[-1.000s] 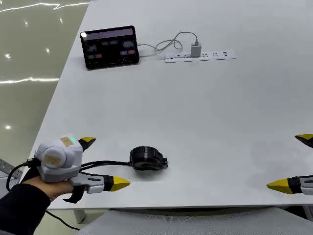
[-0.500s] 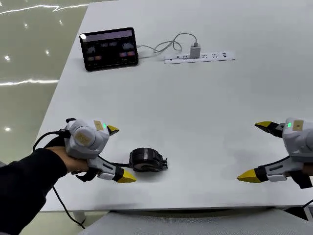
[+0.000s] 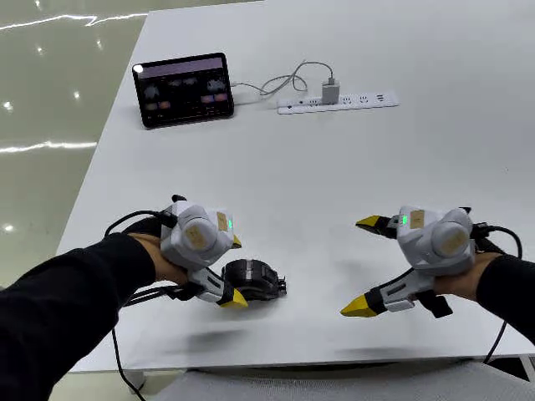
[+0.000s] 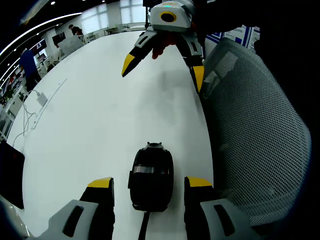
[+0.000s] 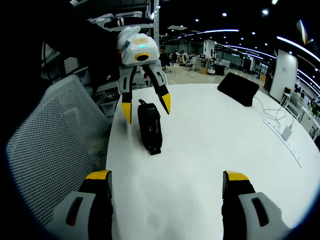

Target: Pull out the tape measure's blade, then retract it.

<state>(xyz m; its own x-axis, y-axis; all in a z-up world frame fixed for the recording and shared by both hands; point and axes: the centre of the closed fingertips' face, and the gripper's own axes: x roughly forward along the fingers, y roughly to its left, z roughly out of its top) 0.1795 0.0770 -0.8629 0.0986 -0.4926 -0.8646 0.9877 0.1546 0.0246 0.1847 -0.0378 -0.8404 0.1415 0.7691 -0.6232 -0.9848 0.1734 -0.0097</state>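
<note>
Black tape measure (image 3: 255, 280) lies on white table (image 3: 334, 167) between spread jaws of left gripper (image 3: 236, 271), apparently untouched, not yet gripped. Right gripper (image 3: 361, 266) likewise spread, empty, well apart, facing its front end. Nothing drawn out yet; pulling, retracting both remain.

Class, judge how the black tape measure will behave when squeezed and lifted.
The tape measure looks rigid, so probably won't flex between the left tongs. Its rounded shell may slip. It rests steady on the table; rolling seems unlikely.
</note>
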